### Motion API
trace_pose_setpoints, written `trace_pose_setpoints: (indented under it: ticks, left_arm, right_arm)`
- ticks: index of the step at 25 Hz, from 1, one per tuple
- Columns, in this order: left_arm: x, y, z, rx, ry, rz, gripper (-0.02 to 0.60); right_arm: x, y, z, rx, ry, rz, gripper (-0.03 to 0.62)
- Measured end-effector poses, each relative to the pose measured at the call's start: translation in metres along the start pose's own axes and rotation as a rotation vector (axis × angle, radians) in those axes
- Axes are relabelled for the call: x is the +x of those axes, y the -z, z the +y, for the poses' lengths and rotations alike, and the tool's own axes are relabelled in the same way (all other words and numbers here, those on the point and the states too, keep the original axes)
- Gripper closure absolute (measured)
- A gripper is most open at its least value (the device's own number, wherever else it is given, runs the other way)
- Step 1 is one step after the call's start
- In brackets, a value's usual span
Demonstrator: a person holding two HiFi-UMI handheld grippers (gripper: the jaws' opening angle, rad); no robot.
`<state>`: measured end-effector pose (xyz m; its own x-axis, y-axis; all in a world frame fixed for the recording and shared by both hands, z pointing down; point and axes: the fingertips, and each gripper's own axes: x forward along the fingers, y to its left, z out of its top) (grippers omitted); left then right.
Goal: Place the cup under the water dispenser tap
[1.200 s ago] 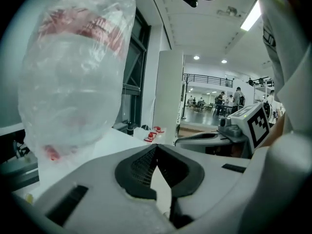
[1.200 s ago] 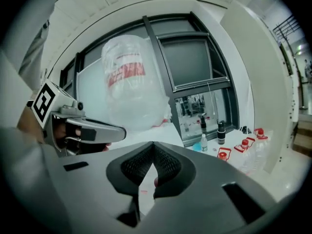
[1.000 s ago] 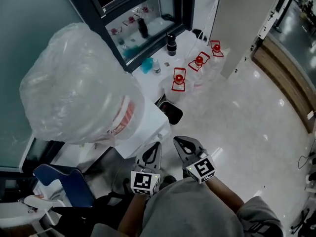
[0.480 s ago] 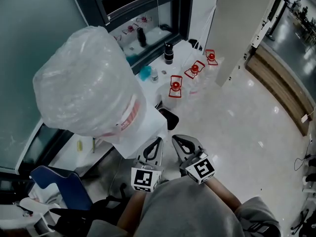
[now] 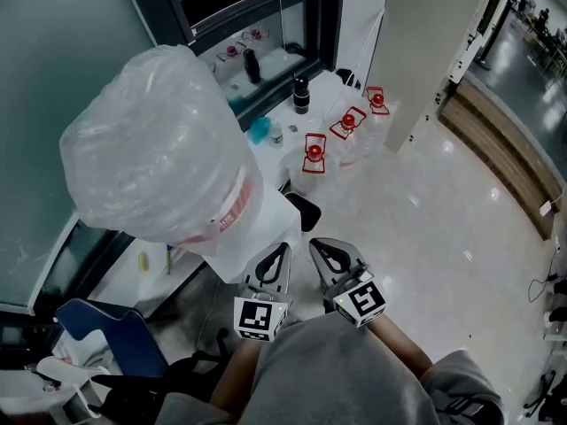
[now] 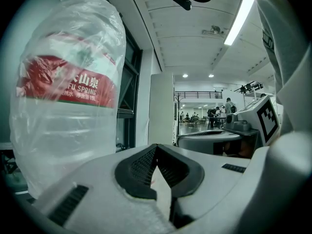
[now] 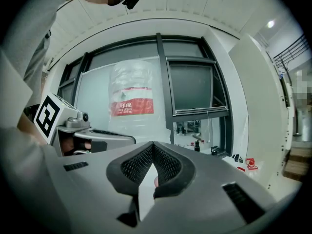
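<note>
Up a little since a second ago have come our left gripper (image 6: 155,151) and right gripper (image 7: 153,148), and our view now shows more of the ledge beside the dispenser (image 5: 260,228). Both claws are clenched on nothing, side by side just in front of it, below the bagged water bottle (image 5: 155,149). We see no cup in any view, and the tap is hidden under the bottle. Reaching in blind with closed jaws, we judge, could bump the dispenser. Beyond, red-capped spare bottles (image 5: 315,153) stand on the glossy pale floor (image 5: 443,228) by dark-framed windows (image 5: 257,16).
</note>
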<state>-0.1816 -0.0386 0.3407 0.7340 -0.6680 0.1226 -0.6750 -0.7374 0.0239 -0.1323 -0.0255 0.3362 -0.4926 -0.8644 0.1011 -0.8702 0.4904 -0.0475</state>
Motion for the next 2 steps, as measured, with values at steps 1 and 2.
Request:
trace_pose_setpoints:
  ticks: [1, 2]
  left_arm:
    - [-0.0003, 0.0005, 0.0009, -0.002, -0.002, -0.001, 0.571]
    - [-0.0006, 0.0009, 0.0018, -0.004, -0.003, -0.001, 0.571]
  right_arm:
    - [0.0006, 0.0009, 0.0008, 0.001, 0.0, 0.002, 0.583]
    - [0.0012, 0.0018, 0.0015, 0.003, 0.0, 0.004, 0.583]
